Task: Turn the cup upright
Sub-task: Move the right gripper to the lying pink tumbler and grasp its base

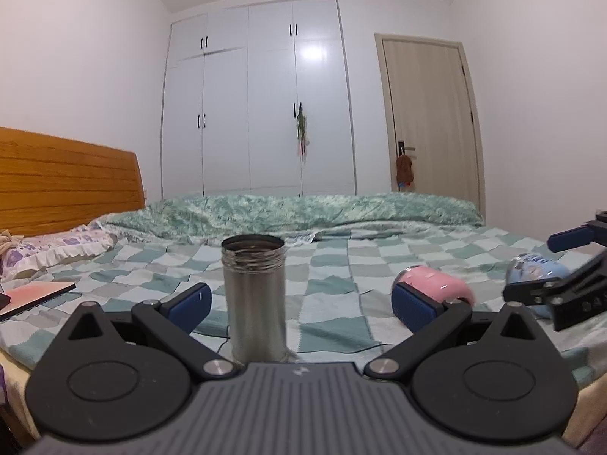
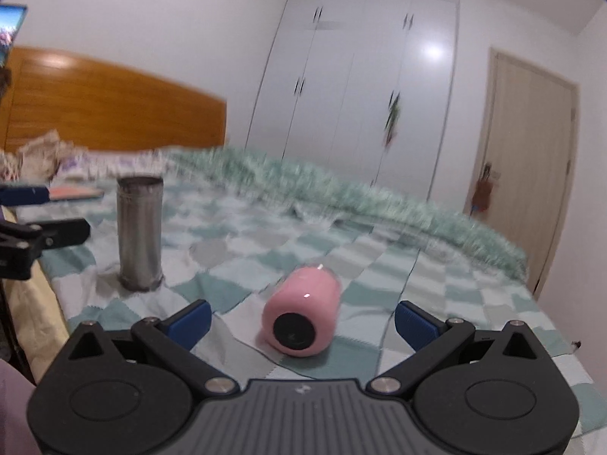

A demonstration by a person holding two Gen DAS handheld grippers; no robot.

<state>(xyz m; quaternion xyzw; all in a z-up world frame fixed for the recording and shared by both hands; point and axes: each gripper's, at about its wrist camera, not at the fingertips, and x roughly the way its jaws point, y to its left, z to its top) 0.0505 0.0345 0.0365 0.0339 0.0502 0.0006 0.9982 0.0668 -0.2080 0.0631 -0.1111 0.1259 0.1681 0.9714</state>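
A steel cup (image 1: 255,299) stands upright, mouth up, on the checked bedspread between the open fingers of my left gripper (image 1: 299,303), which do not touch it. It also shows in the right wrist view (image 2: 139,233) at the left. A pink cup (image 2: 301,316) lies on its side, its black base toward the camera, between the open fingers of my right gripper (image 2: 301,326). The pink cup also shows in the left wrist view (image 1: 436,286). A blue cup (image 1: 537,271) lies on its side at the right, partly hidden by the right gripper (image 1: 561,265).
A green fluffy blanket (image 1: 303,212) runs across the far side of the bed. A wooden headboard (image 1: 64,182), a floral pillow (image 1: 53,246) and a flat pink-topped object (image 1: 38,292) are at the left. White wardrobes (image 1: 258,94) and a door (image 1: 428,113) stand behind.
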